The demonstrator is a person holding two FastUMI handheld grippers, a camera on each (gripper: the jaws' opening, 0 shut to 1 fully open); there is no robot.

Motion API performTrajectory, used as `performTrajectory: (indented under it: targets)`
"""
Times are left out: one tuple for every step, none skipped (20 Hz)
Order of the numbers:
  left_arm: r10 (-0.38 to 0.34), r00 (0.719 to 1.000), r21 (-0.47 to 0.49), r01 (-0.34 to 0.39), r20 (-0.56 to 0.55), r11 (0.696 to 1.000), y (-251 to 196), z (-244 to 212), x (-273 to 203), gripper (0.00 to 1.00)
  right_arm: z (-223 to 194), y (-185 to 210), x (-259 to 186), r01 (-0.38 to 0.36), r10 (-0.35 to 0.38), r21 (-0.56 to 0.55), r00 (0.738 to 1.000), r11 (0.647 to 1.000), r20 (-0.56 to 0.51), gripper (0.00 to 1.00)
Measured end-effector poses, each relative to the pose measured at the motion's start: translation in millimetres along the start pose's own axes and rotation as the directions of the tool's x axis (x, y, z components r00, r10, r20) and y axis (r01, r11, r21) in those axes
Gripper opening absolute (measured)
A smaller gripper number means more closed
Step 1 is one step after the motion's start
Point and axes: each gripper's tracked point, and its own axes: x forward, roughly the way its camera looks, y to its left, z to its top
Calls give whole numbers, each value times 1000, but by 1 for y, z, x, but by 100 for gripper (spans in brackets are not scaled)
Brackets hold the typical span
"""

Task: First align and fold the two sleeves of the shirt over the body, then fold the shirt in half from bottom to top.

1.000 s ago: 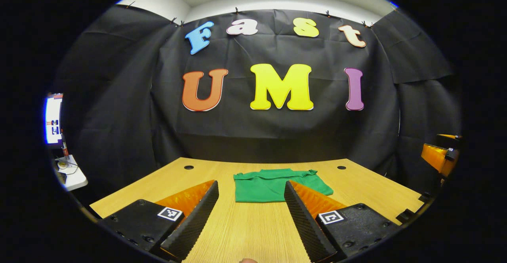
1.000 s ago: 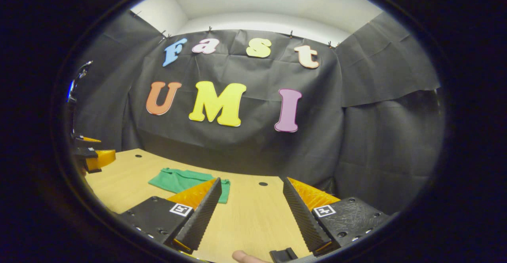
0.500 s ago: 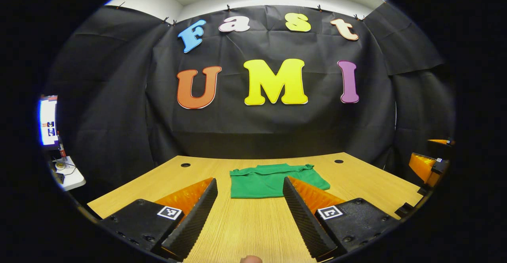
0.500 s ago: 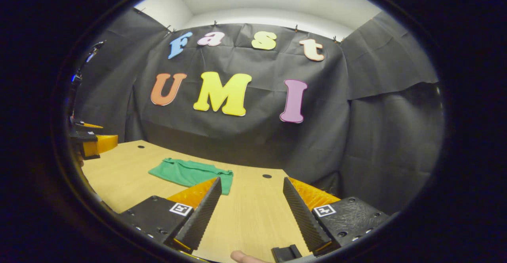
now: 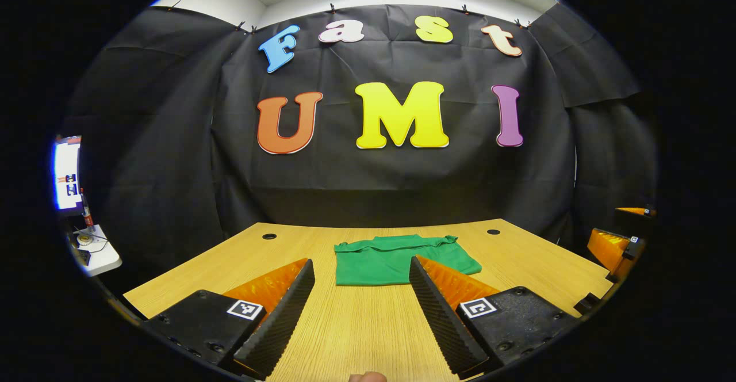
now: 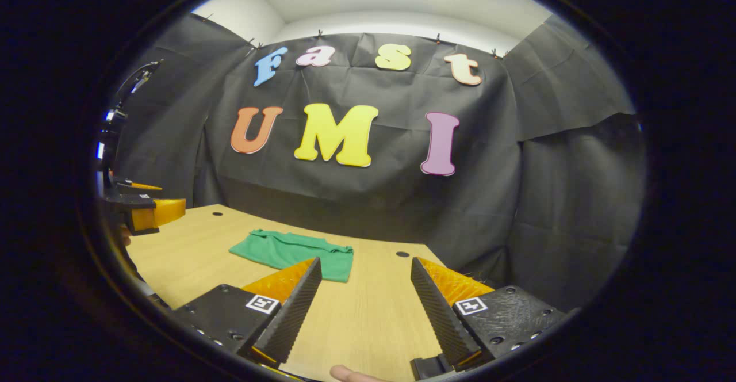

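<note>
Green shirt (image 5: 397,258) lies folded on the bench (image 5: 356,324).
Left tool (image 5: 362,313) and right tool (image 6: 365,307) hover wide, holding nothing.

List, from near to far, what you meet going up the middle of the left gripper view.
Left tongs → bare wooden table → folded green shirt → black cloth wall.
</note>
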Motion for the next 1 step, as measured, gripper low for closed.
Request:
performTrajectory:
  targets:
    - [1,1000,0,-1,-1,1000,0,0,0,100,-4,2,3,-5,5,-8,1000,1000,-9,97]
